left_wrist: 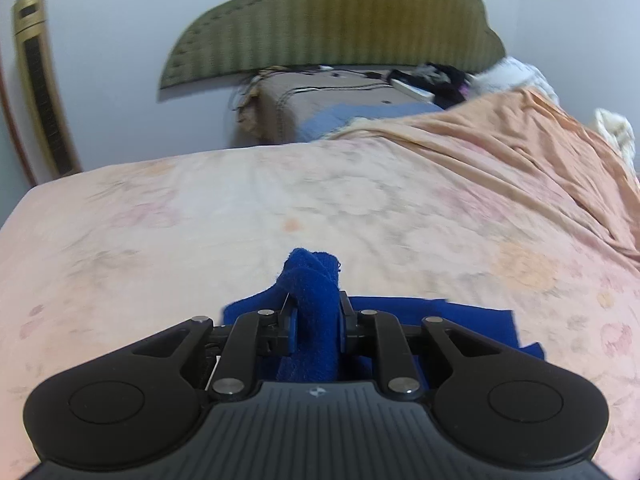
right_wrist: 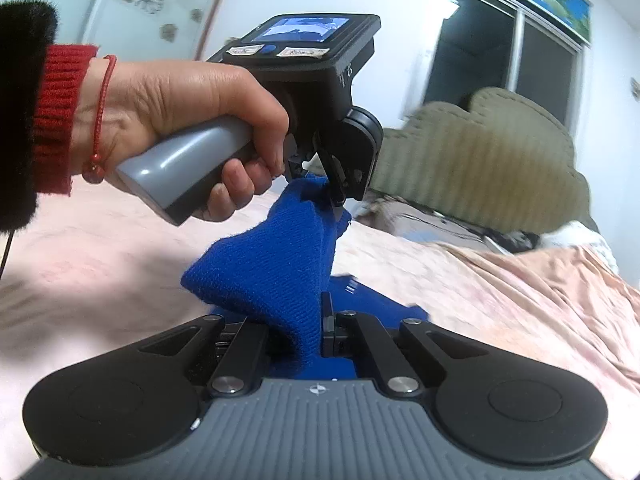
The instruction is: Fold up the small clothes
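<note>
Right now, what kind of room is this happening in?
Most likely a bedroom at home: a wide bed under a pink floral sheet, a padded olive headboard against the wall, and a rumpled orange blanket.

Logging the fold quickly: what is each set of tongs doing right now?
Left tongs: shut on the blue knit cloth.
Right tongs: shut on the same cloth.
</note>
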The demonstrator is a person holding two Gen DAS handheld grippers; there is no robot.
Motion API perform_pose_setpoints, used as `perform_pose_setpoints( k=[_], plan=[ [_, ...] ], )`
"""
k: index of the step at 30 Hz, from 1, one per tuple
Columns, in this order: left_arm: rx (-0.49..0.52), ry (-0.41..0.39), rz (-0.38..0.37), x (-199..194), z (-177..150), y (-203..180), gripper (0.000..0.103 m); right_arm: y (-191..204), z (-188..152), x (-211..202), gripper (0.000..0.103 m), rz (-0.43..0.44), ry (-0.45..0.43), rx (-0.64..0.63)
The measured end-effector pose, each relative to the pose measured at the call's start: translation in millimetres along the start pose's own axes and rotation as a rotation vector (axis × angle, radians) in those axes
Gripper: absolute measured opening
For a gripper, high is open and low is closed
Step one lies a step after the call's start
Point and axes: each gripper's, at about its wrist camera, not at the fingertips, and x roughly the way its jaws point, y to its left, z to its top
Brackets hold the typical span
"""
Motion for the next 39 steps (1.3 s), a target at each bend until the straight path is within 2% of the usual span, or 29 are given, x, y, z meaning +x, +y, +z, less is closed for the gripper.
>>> perform_pose_setpoints(
  k=[5,10,15,16,18,19,20,22,24,26,28,29,33,34,36,37,38,39],
  plan=[
    [0.079,0.009,0.001,21,-3,-53,0.017,-36,-18,4,0.004,-0.023,0.043,0.108],
    [0.115,0.019,-0.003,39,-10,-86,0.015,-70,-37,13,0.004,-0.021,0.092,0.248],
    [0.134,0.048,-0.036,56,-14,-102,0.015,-98,-58,22,0.004,0.052,0.159,0.426],
    [0.131,0.051,-0.033,59,-15,-104,0.017,-103,-63,25,0.005,0.069,0.173,0.465],
    [0.117,0.060,-0.036,62,-15,-105,0.028,-110,-71,30,0.007,0.105,0.200,0.529],
    [0.101,0.056,-0.038,63,-15,-104,0.042,-113,-75,30,0.009,0.117,0.209,0.561],
    [0.080,0.042,-0.035,61,-13,-102,0.062,-116,-79,31,0.013,0.129,0.219,0.595],
    [0.045,-0.030,-0.026,53,-10,-97,0.083,-126,-85,39,0.022,0.164,0.239,0.676],
    [0.034,-0.120,-0.031,41,-7,-94,0.085,-136,-92,42,0.024,0.194,0.244,0.758],
    [0.049,-0.151,-0.021,31,-3,-91,0.085,-143,-98,43,0.027,0.224,0.244,0.819],
    [0.080,-0.132,0.020,26,-1,-89,0.085,-149,-103,42,0.030,0.249,0.244,0.861],
    [0.094,-0.113,0.046,23,-4,-86,0.085,-151,-104,40,0.035,0.258,0.237,0.872],
    [0.126,-0.095,0.097,6,-34,-66,0.085,-162,-110,29,0.042,0.258,0.216,0.928],
    [0.127,-0.091,0.111,1,-44,-62,0.085,-165,-112,29,0.041,0.269,0.215,0.954],
    [0.111,-0.083,0.132,-10,-67,-52,0.085,-171,-115,32,0.032,0.286,0.218,0.996],
    [0.101,-0.076,0.134,-14,-77,-47,0.085,-171,-114,31,0.017,0.274,0.222,0.993],
    [0.093,-0.069,0.131,-19,-87,-41,0.085,-169,-113,30,0.010,0.253,0.233,0.974],
    [0.084,-0.067,0.133,-24,-96,-38,0.085,-169,-113,31,0.010,0.240,0.242,0.955]
  ],
)
